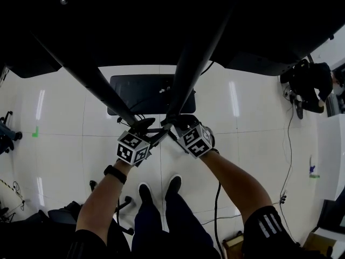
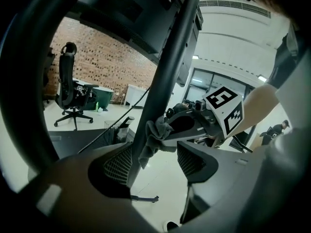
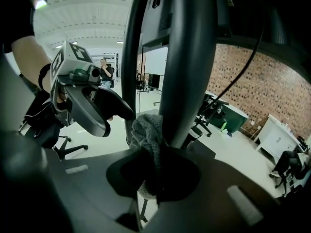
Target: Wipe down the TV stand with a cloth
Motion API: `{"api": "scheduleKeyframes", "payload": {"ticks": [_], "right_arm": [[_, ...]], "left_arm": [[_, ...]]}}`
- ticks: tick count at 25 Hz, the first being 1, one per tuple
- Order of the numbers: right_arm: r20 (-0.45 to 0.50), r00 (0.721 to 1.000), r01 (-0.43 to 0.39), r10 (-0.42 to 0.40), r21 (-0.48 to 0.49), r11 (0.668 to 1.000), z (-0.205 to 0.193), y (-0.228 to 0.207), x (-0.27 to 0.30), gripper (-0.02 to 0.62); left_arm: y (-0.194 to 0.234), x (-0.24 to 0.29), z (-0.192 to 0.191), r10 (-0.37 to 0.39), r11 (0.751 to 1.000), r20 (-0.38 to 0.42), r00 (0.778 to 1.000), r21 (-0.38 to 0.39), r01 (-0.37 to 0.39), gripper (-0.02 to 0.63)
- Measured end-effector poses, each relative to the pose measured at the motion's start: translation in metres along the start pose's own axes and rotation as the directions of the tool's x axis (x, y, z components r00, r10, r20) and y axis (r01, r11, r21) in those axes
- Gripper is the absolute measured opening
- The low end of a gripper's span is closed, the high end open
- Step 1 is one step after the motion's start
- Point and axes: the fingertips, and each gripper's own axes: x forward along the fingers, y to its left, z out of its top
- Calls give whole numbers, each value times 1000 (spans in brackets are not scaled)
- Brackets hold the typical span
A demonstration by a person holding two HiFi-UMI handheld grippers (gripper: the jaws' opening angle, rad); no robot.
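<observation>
Against the TV stand's black pole (image 3: 187, 57), your right gripper (image 3: 156, 176) is pinching a grey cloth (image 3: 148, 135). In the right gripper view the wad touches the pole at its 9 o'clock side. Your left gripper (image 2: 155, 161) has its jaws spread and nothing clamped. The pole runs down behind its left jaw, and the cloth shows just beyond the gap. From the head view, the two grippers sit close together, with the stand's base plate (image 1: 145, 93) at 12 o'clock from them.
</observation>
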Motion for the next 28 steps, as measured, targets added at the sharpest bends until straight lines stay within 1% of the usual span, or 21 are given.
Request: {"api": "scheduleKeyframes", "payload": {"ticks": [3,10,17,19,22,25,28], "right_arm": [[-20,1000,-4,5,17,1000,-18,5,20,32],[-70,998,2,1,53,999,-55,12,56,33],[-98,995,12,-2,100,995,-76,14,77,34],[-98,995,12,-2,108,994,-75,16,75,34],[-70,998,5,5,142,990,-65,22,61,34],[-6,1000,-8,10,192,981,-40,33,32,34],[81,997,-15,-2,210,978,-8,44,-1,34]], "left_arm": [[12,8,-19,11,999,-6,1000,-31,-11,313],[32,24,-58,11,998,-43,999,-62,-14,313],[38,35,-75,-10,996,-57,998,-88,5,314],[37,34,-77,-13,996,-62,998,-86,8,314],[29,24,-66,-18,996,-40,999,-93,14,314],[12,3,-52,-32,996,-16,999,-89,30,314],[-6,-28,-33,-44,997,2,999,-56,44,314]]}}
